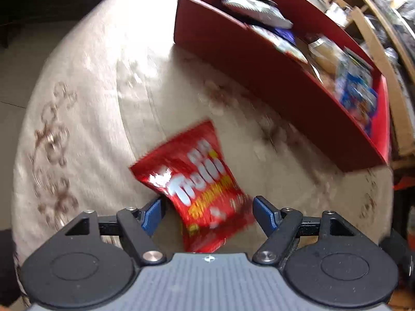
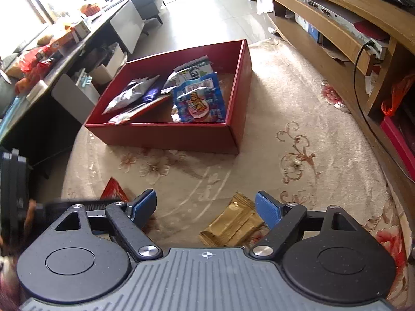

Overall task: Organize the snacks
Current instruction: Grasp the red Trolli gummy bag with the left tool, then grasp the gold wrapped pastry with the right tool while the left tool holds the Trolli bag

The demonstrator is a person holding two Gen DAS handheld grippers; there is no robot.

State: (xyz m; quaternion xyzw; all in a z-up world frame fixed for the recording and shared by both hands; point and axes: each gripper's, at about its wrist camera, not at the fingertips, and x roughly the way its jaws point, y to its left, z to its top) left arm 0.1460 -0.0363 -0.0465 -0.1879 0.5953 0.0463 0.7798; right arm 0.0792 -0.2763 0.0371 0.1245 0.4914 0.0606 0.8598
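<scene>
A red Trolli candy bag (image 1: 192,178) lies flat on the beige flowered carpet. My left gripper (image 1: 208,211) hangs over its near end, open, with the bag between the blue pads (image 1: 153,212) and no clear press on it. The left wrist view is blurred. The bag's corner (image 2: 112,191) peeks out left of my right gripper (image 2: 206,207), which is open above the carpet. A gold packet (image 2: 233,224) lies just inside its right finger, untouched. Beyond stands an open red box (image 2: 166,136), also seen as the red box (image 1: 259,77), holding a blue packet (image 2: 199,101) and silver packets (image 2: 129,94).
A wooden TV stand (image 2: 337,26) with cables runs along the right side. A dark low table (image 2: 39,98) cluttered with items stands on the left, close to the box. Bare carpet (image 2: 285,119) stretches between the box and the grippers.
</scene>
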